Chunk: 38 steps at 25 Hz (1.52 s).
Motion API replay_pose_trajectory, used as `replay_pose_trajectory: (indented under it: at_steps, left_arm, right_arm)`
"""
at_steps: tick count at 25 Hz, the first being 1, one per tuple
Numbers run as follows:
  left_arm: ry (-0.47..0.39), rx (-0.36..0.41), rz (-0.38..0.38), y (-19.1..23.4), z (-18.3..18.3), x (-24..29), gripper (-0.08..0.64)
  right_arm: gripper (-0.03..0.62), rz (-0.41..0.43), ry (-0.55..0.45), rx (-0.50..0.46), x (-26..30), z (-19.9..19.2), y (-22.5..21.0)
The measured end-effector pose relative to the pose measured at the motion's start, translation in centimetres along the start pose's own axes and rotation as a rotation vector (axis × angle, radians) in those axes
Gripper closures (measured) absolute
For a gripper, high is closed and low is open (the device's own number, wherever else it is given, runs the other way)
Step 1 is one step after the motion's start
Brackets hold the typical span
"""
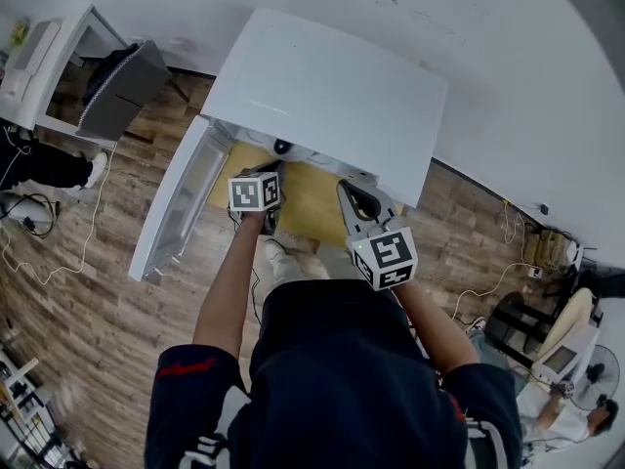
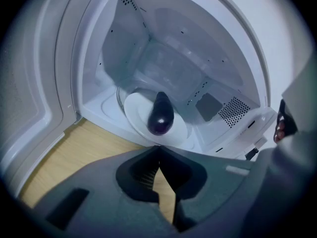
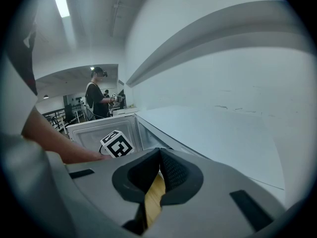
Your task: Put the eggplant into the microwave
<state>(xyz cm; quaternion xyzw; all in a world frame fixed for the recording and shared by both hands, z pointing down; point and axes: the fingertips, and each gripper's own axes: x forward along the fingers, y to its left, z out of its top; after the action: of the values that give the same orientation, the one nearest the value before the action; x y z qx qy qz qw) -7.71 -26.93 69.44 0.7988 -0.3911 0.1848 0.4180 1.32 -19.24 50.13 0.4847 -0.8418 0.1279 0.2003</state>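
Eggplant (image 2: 161, 117) lies on plate (image 2: 134, 108) inside microwave (image 1: 332, 96). Door (image 1: 181, 203) hangs open at microwave's left. Microwave sits on table (image 1: 303, 203), w/ bare strip before its opening. L gripper (image 2: 158, 148) just before opening; R gripper (image 3: 159, 151) before microwave's right part.

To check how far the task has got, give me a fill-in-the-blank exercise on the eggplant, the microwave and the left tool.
1. The eggplant lies on a white ____ inside the microwave.
2. The microwave's door stands ____.
3. The left tool, its jaws together, holds ____.
Missing words: plate; open; nothing.
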Motion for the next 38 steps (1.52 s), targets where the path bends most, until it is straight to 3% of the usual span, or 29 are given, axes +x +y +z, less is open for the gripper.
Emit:
replay_pose_trajectory:
  at_steps: [27, 38]
  left_arm:
    - [-0.008, -0.013, 0.025, 0.2, 2.0, 1.3, 0.543]
    - [-0.048, 0.024, 0.036, -0.4, 1.8, -1.5, 0.543]
  right_arm:
    - [0.580, -0.009, 0.007, -0.006, -0.7, -0.2, -0.5]
    - [0.580, 0.024, -0.021, -0.010, -0.4, 0.5, 0.2]
